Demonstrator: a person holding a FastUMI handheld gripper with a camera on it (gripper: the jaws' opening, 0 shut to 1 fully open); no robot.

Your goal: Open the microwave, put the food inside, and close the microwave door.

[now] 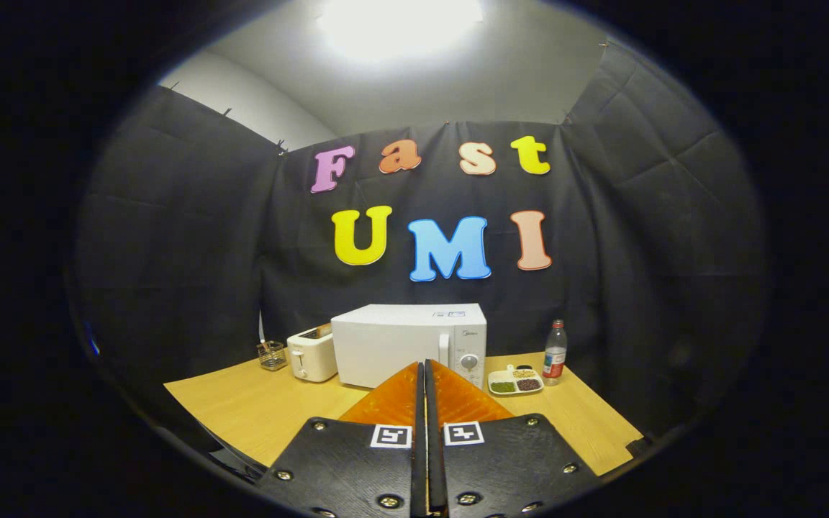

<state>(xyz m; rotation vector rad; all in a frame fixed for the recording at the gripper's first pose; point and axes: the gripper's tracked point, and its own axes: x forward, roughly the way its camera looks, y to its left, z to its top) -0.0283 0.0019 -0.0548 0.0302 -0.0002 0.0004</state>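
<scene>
A white microwave (393,344) stands at the back of the wooden table (256,410), its door closed, with a vertical handle (444,350) and a round knob (469,362) at its right side. To the right of it lies a white divided food tray (515,381) holding green, dark and pale food. My gripper (425,365) is held well back from the microwave, its fingertips pointing toward the handle. Both fingers are pressed together with nothing between them.
A white toaster (311,353) sits left of the microwave, with a small glass container (272,355) beside it. A plastic bottle (555,352) with a red label stands right of the food tray. Black cloth walls close in the table on three sides.
</scene>
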